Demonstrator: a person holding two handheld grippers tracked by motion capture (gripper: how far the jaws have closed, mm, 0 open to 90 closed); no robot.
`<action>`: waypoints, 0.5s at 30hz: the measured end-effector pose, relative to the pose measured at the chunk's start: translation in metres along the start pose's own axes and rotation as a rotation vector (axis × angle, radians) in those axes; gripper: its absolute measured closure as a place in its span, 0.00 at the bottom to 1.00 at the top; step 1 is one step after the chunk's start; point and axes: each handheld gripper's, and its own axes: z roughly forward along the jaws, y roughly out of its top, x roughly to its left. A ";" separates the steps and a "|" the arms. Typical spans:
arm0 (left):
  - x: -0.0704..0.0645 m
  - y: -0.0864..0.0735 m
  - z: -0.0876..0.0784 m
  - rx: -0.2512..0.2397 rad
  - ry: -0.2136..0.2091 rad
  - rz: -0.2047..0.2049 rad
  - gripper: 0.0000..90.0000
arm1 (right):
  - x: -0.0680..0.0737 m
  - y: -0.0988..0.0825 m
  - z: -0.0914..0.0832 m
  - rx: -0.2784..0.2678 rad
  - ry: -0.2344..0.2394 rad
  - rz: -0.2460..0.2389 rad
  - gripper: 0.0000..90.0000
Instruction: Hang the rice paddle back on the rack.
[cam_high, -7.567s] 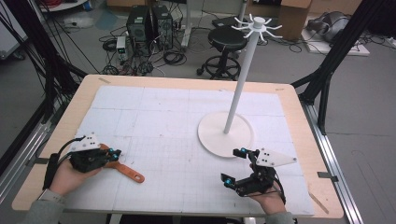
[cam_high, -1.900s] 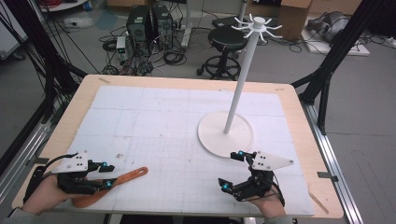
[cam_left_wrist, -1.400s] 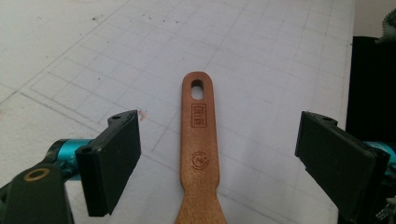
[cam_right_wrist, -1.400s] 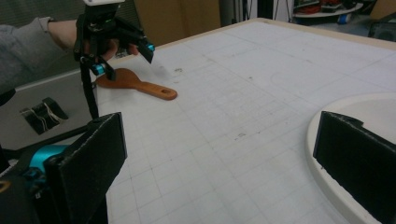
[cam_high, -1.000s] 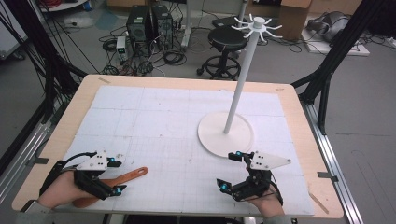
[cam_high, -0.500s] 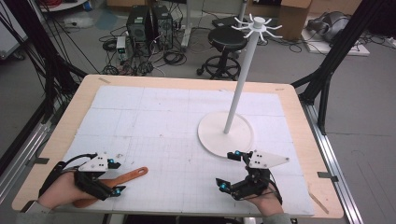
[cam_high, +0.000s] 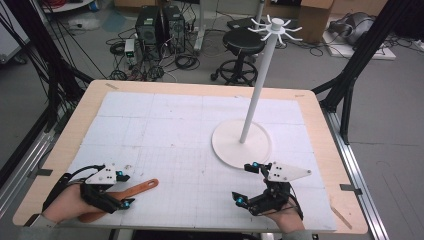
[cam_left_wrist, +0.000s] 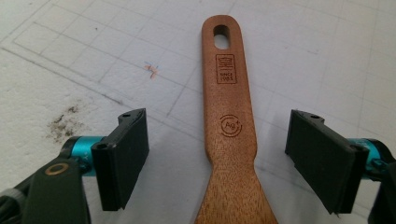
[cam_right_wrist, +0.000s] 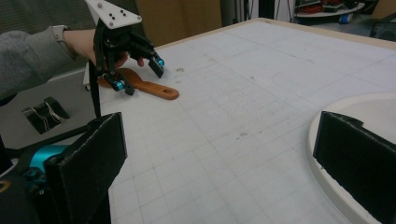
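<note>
Our left gripper (cam_left_wrist: 219, 154) fingers have just been closing, not yet pressing the wooden spatula (cam_left_wrist: 231, 135) between them; closing off-centre may twist its handle. Right gripper (cam_right_wrist: 224, 163) fingers seem released.

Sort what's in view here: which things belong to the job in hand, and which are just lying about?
In the job:
- wooden spatula, flat on the table between the left tongs' open jaws, which have just been closing, pads not touching it
- white hook stand, probably where it will hang

Lying about:
- stool behind the table
- computer towers on the floor
</note>
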 end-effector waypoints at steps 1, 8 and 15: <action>0.000 0.000 0.000 -0.001 0.000 0.003 0.26 | 0.000 0.000 0.000 0.000 -0.001 0.001 0.02; 0.002 0.005 0.000 0.016 0.000 -0.024 0.35 | 0.002 0.000 0.000 0.007 0.003 -0.008 0.02; -0.003 0.005 -0.001 0.013 -0.005 0.016 0.50 | 0.001 0.000 0.004 0.015 0.007 -0.005 0.02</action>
